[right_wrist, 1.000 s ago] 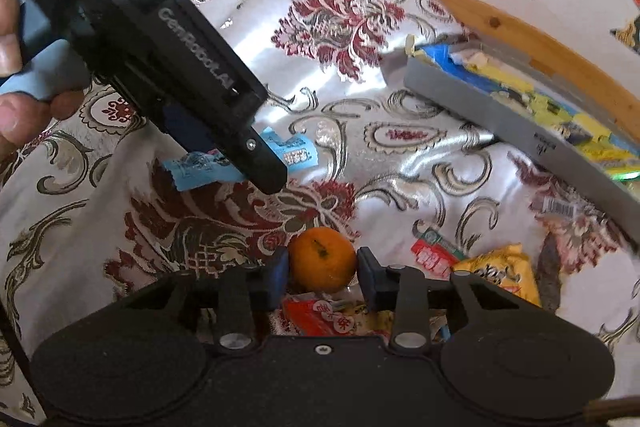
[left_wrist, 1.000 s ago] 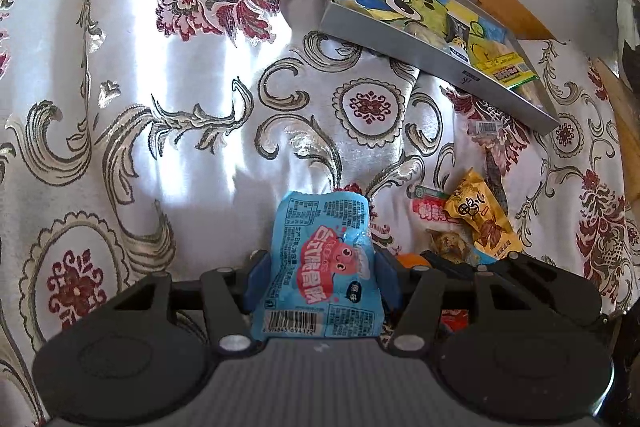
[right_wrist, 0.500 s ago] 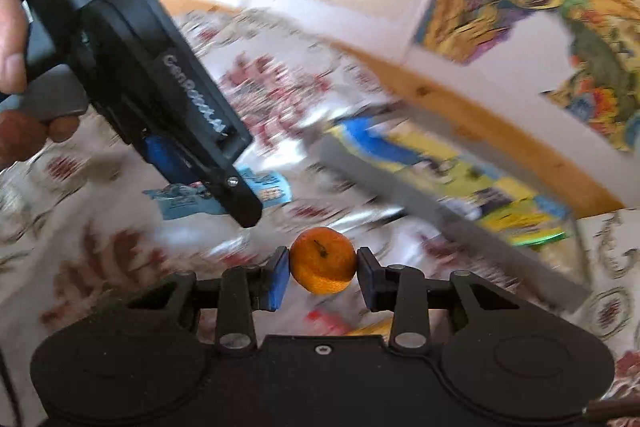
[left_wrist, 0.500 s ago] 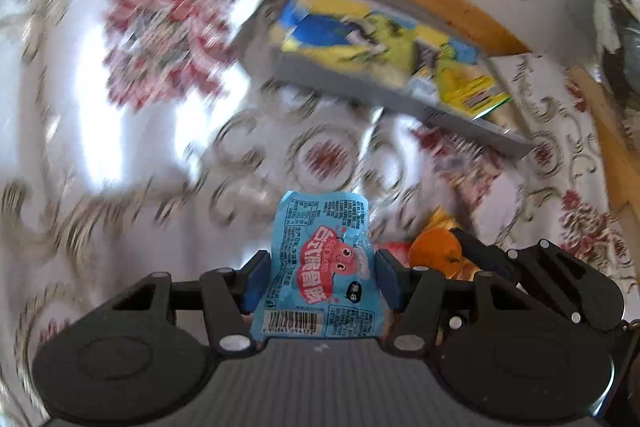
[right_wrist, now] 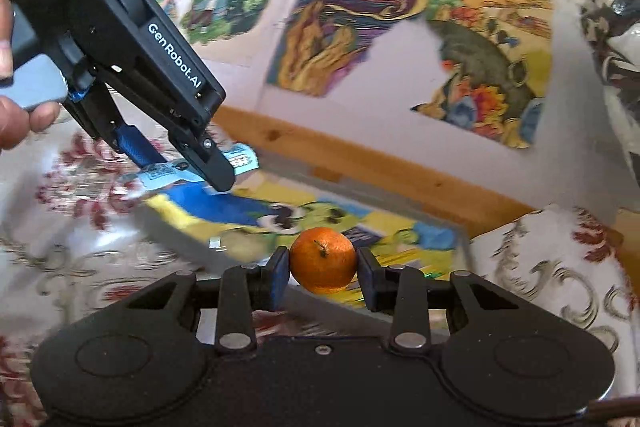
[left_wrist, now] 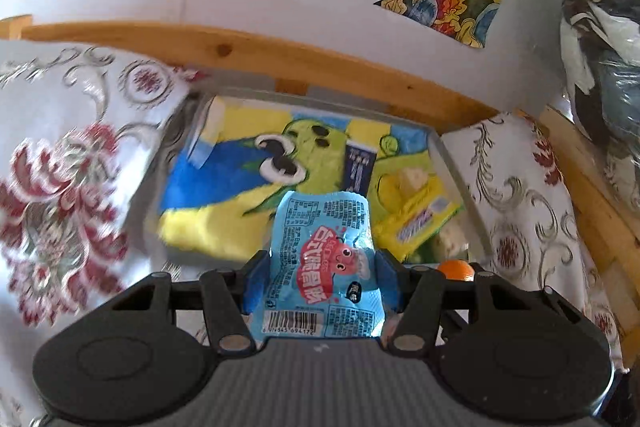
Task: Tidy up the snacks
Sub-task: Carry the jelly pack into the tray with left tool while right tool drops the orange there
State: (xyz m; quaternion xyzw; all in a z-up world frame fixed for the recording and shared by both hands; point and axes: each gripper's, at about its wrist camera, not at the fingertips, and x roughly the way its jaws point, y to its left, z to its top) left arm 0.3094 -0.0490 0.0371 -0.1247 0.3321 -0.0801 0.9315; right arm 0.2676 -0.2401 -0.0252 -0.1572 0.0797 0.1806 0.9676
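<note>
Left gripper (left_wrist: pixel 322 269) pinches the blue snack packet (left_wrist: pixel 323 263), right gripper (right_wrist: pixel 322 269) clamps the orange (right_wrist: pixel 323 259); the grey tray (left_wrist: pixel 460 183) lies ahead, and the round orange could roll out once released.

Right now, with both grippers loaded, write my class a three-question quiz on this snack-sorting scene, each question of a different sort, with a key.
1. True or false: the right gripper is shut on the orange.
2. Multiple choice: the left gripper holds (A) a yellow packet, (B) a blue snack packet, (C) nothing.
3. Short answer: what lies ahead of both grippers, against the wooden rail?

Key
1. True; both pads press its sides.
2. B.
3. The grey tray, lined with a cartoon picture and already holding a yellow-green packet at its right end.
</note>
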